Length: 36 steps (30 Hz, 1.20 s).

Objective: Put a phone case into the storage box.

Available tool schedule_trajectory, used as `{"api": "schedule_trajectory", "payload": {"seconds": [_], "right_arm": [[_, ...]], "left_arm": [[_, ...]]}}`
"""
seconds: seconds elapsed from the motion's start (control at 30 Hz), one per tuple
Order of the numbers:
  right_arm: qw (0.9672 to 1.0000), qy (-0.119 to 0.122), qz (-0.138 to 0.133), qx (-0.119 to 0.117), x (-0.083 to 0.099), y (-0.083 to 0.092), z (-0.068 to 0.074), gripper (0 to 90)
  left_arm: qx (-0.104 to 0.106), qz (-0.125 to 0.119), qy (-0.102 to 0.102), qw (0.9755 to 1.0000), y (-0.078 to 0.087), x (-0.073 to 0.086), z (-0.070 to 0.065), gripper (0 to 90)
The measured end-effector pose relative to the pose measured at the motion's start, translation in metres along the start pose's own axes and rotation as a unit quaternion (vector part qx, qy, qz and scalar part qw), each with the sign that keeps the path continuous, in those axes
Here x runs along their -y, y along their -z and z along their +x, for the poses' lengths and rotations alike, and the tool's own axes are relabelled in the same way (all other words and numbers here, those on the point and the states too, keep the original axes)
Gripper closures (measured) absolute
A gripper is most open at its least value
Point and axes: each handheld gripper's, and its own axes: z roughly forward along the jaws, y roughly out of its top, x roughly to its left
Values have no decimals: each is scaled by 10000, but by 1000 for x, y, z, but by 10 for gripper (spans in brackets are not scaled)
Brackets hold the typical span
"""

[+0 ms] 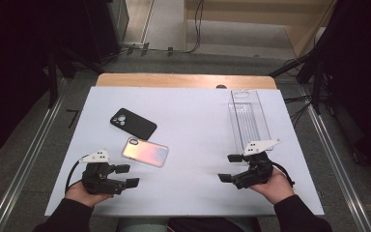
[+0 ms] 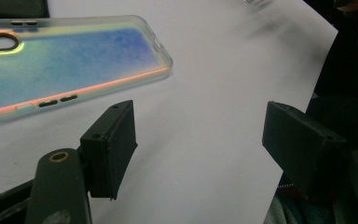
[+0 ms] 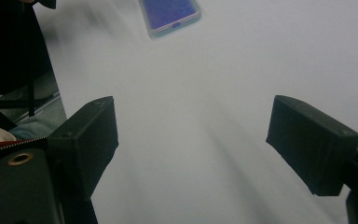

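High view: we see the left gripper (image 1: 127,175) held low near the front-left part of the white table (image 1: 193,121), its fingers standing wide apart with nothing between them. Just beyond it, apart from the fingers, lies the iridescent phone case (image 1: 145,152), flat on the table; in the left gripper view the same case (image 2: 70,65) sits ahead of the left finger, not touching it. A black phone case (image 1: 133,123) lies flat farther back, close beside the iridescent one. The right gripper (image 1: 229,168) is held near the front-right, pointing toward the table's middle, its fingers likewise parted and empty. A clear plastic tray (image 1: 249,118) lies just behind it, lengthwise toward the far edge. In the right gripper view we see bare table between the fingers and the iridescent case well ahead.
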Motion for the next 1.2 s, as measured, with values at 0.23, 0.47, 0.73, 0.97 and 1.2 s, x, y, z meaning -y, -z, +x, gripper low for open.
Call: {"api": "schedule_trajectory", "payload": {"seconds": [0.23, 0.47, 0.73, 0.97, 1.2], "right_arm": [[9999, 114, 24, -33, -14, -7, 3, 146], [9997, 230, 1, -127, -28, -16, 4, 146], [9992, 313, 27, -240, -42, -29, 2, 146], [9984, 436, 21, -363, -60, -37, 1, 146], [9979, 489, 72, -415, -70, -46, 0, 146]], "left_arm": [[12, -9, 14, 10000, 1, 0, 0, 262], [34, -8, 6, 10000, 1, 0, 0, 262], [24, -14, 21, 10000, 1, 0, 0, 262], [30, 2, 29, 10000, 1, 0, 1, 263], [30, -18, 56, 10000, 2, 0, 1, 263]]}}
